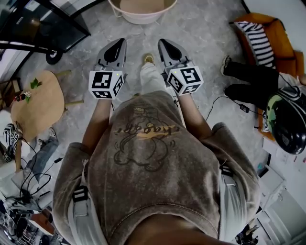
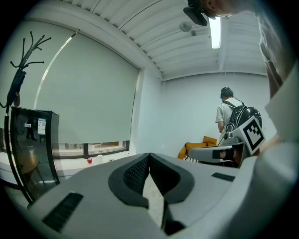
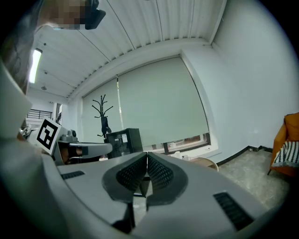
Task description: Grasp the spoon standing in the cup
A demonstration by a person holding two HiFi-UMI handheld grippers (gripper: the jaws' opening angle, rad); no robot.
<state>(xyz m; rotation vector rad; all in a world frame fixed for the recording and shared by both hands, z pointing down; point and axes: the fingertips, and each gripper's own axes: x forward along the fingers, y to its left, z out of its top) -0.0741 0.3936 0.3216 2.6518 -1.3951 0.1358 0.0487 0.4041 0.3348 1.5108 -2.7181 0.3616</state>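
No spoon or cup shows in any view. In the head view my left gripper (image 1: 119,43) and right gripper (image 1: 164,43) are held side by side in front of the person's body, above a grey stone floor (image 1: 205,28). Both point forward, roughly level. Each one's jaws meet at the tips with nothing between them, as seen in the left gripper view (image 2: 149,155) and the right gripper view (image 3: 146,154). Each gripper view also catches the other gripper at its edge: the right gripper (image 2: 219,151) and the left gripper (image 3: 88,148).
Ahead on the floor stands a white round tub (image 1: 142,13). A round wooden side table (image 1: 38,103) is at the left, an orange armchair (image 1: 267,33) and a seated person's legs (image 1: 248,81) at the right. A black cabinet (image 3: 122,139) and coat stand (image 3: 103,112) stand by the window.
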